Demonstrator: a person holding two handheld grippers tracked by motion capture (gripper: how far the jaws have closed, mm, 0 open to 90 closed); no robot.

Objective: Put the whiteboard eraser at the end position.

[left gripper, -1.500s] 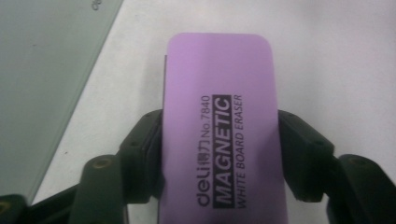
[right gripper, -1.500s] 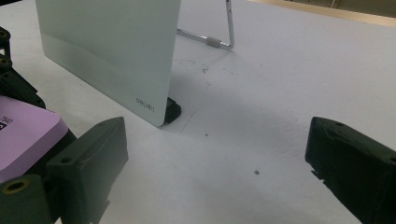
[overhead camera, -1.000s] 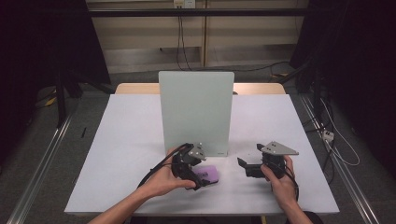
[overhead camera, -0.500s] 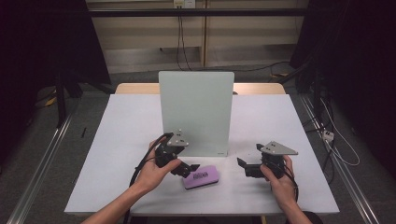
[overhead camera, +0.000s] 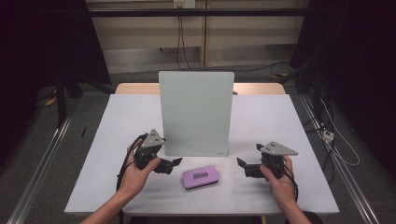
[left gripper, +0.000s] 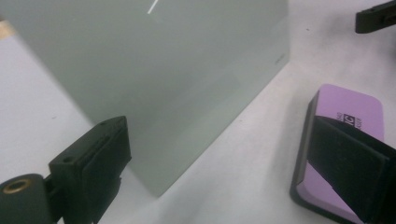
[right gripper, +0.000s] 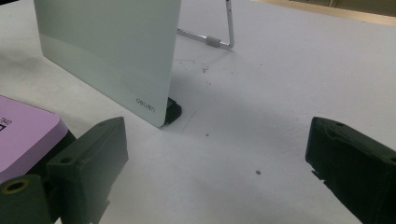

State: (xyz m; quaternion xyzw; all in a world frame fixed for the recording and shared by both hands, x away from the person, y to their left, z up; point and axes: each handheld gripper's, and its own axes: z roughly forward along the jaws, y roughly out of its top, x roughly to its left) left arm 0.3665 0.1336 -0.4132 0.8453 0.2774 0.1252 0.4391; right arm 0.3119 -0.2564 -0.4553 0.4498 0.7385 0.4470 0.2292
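A pale green-white board (overhead camera: pixel 196 112) stands upright on its wire stand at the middle of the white table (overhead camera: pixel 280 121). A purple eraser block (overhead camera: pixel 201 177) with a black base lies flat in front of the board, between both grippers. My left gripper (overhead camera: pixel 175 164) sits just left of the eraser, open and holding nothing. The left gripper view has the eraser (left gripper: pixel 345 116) beside its right jaw and the board (left gripper: pixel 154 70) ahead. My right gripper (overhead camera: pixel 243 167) rests to the eraser's right, open and empty. In its view the board (right gripper: pixel 112 51) and the eraser's corner (right gripper: pixel 23 135) lie at left.
The board's wire stand (right gripper: pixel 219 37) reaches back behind it, and a small black foot (right gripper: pixel 172 111) props its lower corner. Bare white tabletop spreads to both sides. The table's front edge runs just behind my hands; dark floor and metal rails flank the table.
My left gripper let go of the purple eraser, left it on the table and drew back to the left. The right gripper stayed put.
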